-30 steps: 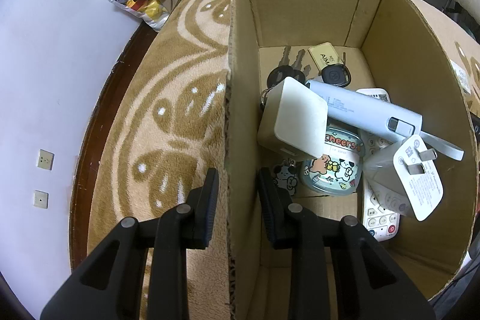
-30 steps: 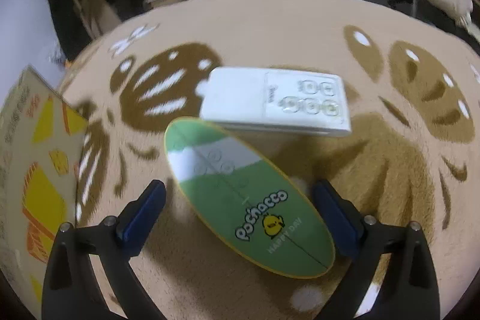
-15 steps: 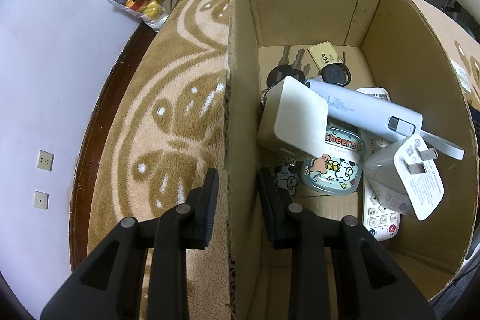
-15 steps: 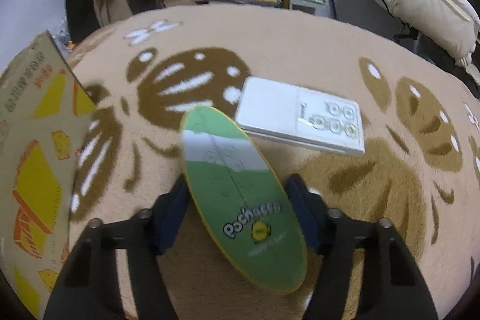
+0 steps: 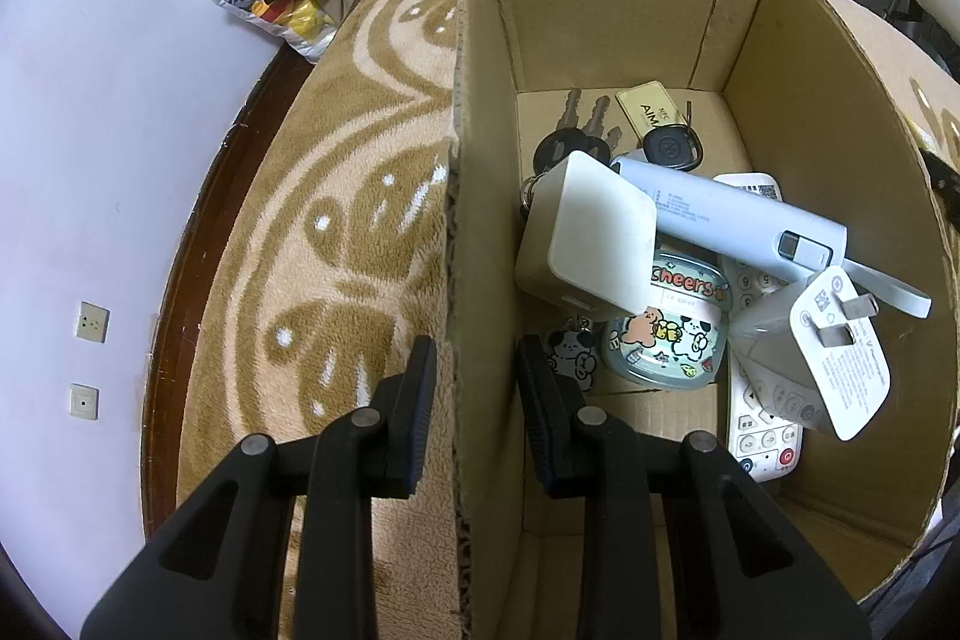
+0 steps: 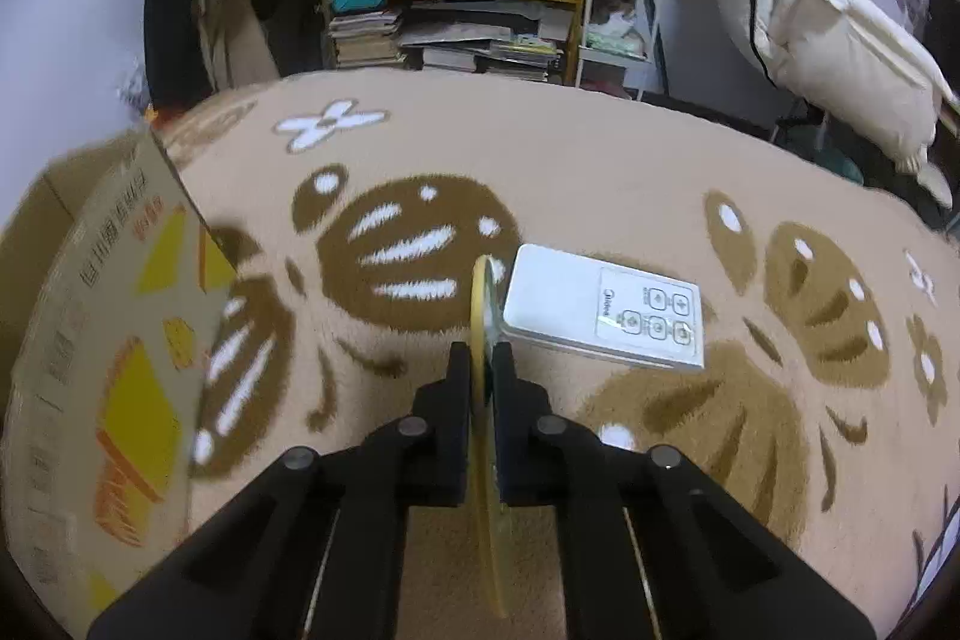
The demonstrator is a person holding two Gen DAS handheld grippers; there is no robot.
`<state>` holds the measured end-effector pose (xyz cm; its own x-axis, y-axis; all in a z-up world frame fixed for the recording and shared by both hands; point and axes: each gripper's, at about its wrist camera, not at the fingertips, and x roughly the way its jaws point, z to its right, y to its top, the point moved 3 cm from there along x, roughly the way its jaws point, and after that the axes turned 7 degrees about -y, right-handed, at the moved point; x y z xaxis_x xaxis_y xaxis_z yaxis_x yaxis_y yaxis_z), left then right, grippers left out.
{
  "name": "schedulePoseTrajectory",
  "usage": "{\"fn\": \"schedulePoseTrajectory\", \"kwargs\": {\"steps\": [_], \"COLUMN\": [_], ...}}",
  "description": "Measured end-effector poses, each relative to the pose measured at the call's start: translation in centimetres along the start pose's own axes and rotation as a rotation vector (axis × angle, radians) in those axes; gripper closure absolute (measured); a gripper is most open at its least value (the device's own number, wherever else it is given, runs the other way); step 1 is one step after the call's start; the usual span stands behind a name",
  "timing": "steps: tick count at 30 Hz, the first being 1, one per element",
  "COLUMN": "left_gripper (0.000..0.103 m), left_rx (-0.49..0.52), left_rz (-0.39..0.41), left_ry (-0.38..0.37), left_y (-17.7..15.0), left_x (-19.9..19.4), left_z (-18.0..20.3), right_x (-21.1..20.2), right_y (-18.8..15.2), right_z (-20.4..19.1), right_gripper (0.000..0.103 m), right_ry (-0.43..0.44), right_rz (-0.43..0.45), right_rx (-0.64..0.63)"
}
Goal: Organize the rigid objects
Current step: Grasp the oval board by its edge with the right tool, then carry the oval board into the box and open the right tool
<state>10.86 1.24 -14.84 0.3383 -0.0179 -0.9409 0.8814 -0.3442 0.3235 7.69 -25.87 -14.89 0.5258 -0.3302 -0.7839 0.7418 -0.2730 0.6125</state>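
Since the earlier frame our right gripper (image 6: 482,361) has pinched the green oval card (image 6: 478,316) edge-on; the cardboard box (image 6: 114,340), steadied by our left gripper (image 5: 471,373), lies left.

Thin yellow-rimmed oval board (image 6: 480,340) edge-on above rug, white remote (image 6: 606,310) flat beside it, cardboard box (image 5: 600,40) holding gadgets

left gripper (image 5: 471,382) angled steeply down, jaws narrowly parted; right gripper (image 6: 482,370) tilted downward, jaws just closed tight
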Motion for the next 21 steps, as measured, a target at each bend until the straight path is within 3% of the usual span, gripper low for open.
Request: {"fn": "schedulePoseTrajectory", "kwargs": {"steps": [12, 21], "left_gripper": [0.076, 0.076], "left_rx": [0.004, 0.005], "left_rz": [-0.002, -0.004], "left_ry": [0.007, 0.008], "left_y": [-0.1, 0.0], "left_x": [0.1, 0.0], "left_z": [0.4, 0.3], "right_x": [-3.2, -9.0], "right_y": [1.5, 3.9], "right_z": [-1.8, -4.1], "right_gripper": [0.096, 0.096], "right_ry": [0.118, 0.273], "right_rz": [0.075, 0.215], "right_rx": [0.032, 0.031]}}
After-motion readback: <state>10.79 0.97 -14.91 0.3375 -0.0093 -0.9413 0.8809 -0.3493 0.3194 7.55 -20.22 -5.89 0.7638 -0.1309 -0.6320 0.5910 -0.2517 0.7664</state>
